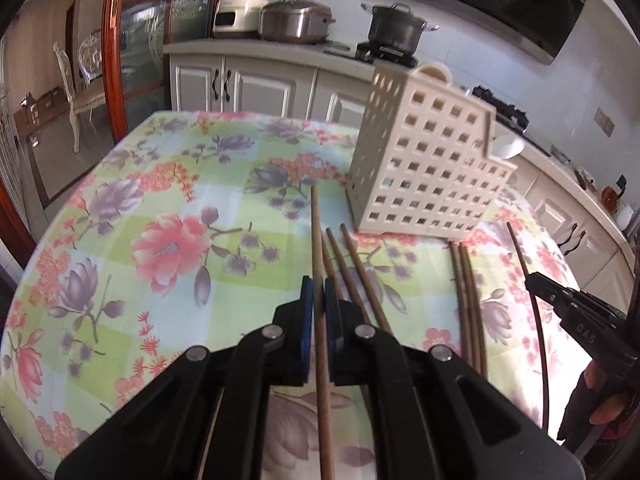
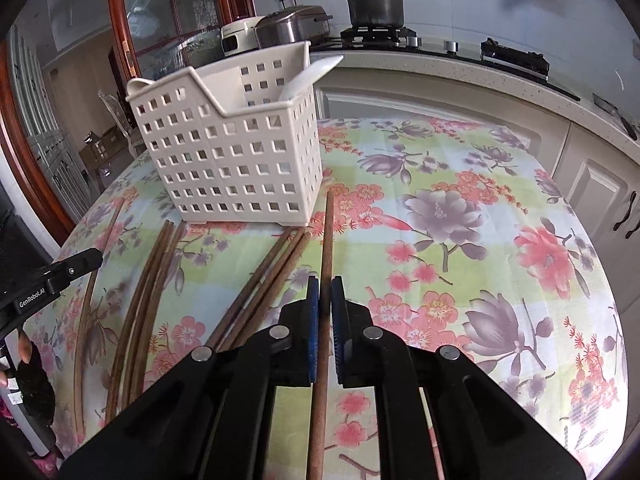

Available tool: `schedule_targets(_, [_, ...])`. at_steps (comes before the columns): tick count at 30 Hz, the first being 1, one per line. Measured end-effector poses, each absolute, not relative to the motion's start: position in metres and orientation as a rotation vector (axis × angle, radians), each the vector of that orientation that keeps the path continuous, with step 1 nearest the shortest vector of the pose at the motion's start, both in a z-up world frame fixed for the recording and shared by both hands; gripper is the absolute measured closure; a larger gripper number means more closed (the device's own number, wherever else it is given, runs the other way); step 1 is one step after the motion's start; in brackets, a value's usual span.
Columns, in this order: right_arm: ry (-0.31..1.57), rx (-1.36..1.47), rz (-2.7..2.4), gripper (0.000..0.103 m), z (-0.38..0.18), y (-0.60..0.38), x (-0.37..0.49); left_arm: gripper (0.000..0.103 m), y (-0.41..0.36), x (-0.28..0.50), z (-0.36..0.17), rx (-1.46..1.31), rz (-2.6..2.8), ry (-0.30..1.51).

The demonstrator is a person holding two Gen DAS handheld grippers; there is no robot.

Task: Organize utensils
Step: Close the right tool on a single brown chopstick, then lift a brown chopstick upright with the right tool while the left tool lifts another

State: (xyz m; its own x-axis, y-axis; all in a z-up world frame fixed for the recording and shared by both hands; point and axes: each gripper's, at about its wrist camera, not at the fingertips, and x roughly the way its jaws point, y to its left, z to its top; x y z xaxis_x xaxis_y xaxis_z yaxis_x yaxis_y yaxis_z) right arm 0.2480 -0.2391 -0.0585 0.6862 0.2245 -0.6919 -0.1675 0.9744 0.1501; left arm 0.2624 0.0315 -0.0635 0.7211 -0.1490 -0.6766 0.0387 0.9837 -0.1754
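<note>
A cream perforated utensil holder (image 1: 424, 168) stands on the flowered table; it also shows in the right wrist view (image 2: 236, 152) with a white spoon (image 2: 308, 76) inside. Several brown chopsticks (image 1: 360, 276) lie in front of it, more in the right wrist view (image 2: 260, 276). My left gripper (image 1: 319, 300) is shut on one chopstick (image 1: 316, 232), held above the table. My right gripper (image 2: 325, 300) is shut on another chopstick (image 2: 329, 232), its tip near the holder's right corner. The right gripper also shows in the left wrist view (image 1: 536, 280).
The table has a flowered cloth (image 1: 160, 208). Three chopsticks (image 1: 468, 300) lie to the right and a thin one (image 2: 84, 320) at the far left. A counter with a pot (image 1: 394, 26), cookers and a stove runs behind. A chair (image 1: 80, 80) stands at the far left.
</note>
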Motion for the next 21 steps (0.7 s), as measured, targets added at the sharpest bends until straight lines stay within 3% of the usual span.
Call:
schedule_targets(12, [0.590,0.049,0.229,0.094,0.003,-0.247,0.185,0.097,0.013,0.195,-0.007,-0.070,-0.110,0.516])
schedule_targets(17, [0.634,0.050,0.235,0.094,0.001,-0.251,0.185,0.097,0.010,0.184,-0.007,-0.047,-0.109,0.521])
schedule_targets(19, [0.719,0.068,0.256,0.092,-0.014,-0.253,0.198,0.097,0.011,0.187,-0.012,-0.058,-0.116,0.546])
schedule_targets(21, [0.769,0.059,0.221,0.076,-0.033,-0.253,0.210,0.097,0.014,0.192,-0.020,-0.070,-0.129,0.570])
